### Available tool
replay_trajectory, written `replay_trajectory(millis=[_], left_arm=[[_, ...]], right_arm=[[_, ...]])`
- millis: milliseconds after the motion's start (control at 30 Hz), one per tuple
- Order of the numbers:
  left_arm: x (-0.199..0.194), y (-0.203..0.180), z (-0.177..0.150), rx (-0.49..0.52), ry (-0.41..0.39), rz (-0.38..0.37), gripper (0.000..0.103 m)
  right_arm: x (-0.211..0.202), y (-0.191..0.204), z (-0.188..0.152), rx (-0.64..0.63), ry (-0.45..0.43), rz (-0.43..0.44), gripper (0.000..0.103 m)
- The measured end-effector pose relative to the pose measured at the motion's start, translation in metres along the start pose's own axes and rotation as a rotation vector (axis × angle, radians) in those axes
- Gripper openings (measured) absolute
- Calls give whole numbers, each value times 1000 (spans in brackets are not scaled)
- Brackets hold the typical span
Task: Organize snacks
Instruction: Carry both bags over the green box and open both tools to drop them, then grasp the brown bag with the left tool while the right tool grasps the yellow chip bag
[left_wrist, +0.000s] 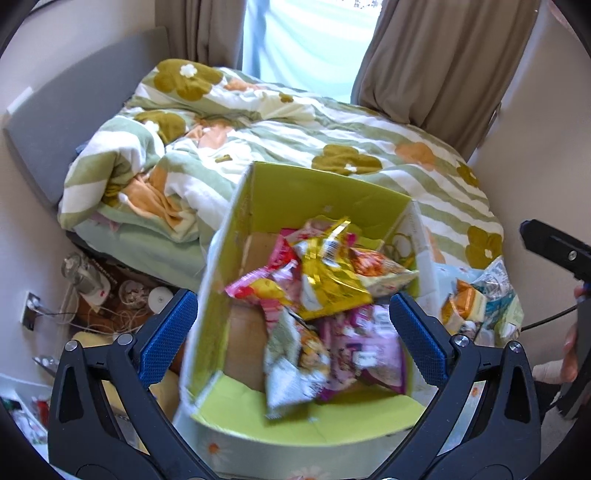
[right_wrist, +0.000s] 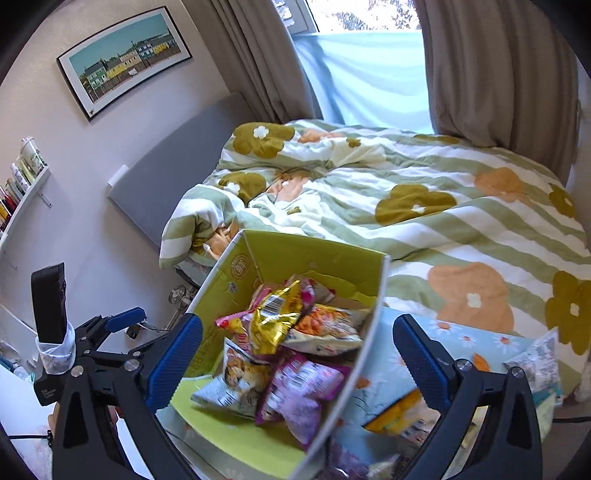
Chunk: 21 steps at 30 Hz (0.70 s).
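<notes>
A green-lined cardboard box (left_wrist: 317, 188) stands on the bed, open at the top, with several snack packets inside. A gold packet (left_wrist: 325, 280) lies on top of pink and white ones. My left gripper (left_wrist: 291, 339) is open above the box, empty, its blue pads on either side of the packets. My right gripper (right_wrist: 295, 362) is open and empty over the same box (right_wrist: 295, 258), where the gold packet (right_wrist: 275, 317) shows too. More loose packets (left_wrist: 480, 306) lie on the bed right of the box.
A striped flowered duvet (left_wrist: 295, 144) covers the bed behind the box. A grey headboard (left_wrist: 55, 122) stands at the left, curtains (left_wrist: 443, 62) at the back. Cables and small items (left_wrist: 110, 295) clutter the floor left of the bed. A wall shelf (right_wrist: 22, 192) holds books.
</notes>
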<state>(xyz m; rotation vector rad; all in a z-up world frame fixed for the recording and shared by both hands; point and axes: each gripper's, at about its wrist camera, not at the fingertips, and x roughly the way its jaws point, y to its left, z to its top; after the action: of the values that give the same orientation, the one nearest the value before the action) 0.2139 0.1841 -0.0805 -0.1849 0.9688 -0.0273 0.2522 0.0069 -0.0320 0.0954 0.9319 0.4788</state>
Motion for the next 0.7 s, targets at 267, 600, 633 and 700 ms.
replay_trajectory(millis=[267,600,633,700], left_arm=[[-26,-68,-43,0,-33,-37,103],[-44,-147,-106,-3,-66,-42,103],[-43,-153,-112,-5,-62,-40,103],[-40,-164,-126,-6,-49,-33,103]], right_arm=[[-73,-56,-42,39,-40,-39,103],[-125,-122,-93,63,-52,-95,103],[-127,-127,-98,62,-52,-88,103],[-130,-136,-106,57,-52,-78,103]])
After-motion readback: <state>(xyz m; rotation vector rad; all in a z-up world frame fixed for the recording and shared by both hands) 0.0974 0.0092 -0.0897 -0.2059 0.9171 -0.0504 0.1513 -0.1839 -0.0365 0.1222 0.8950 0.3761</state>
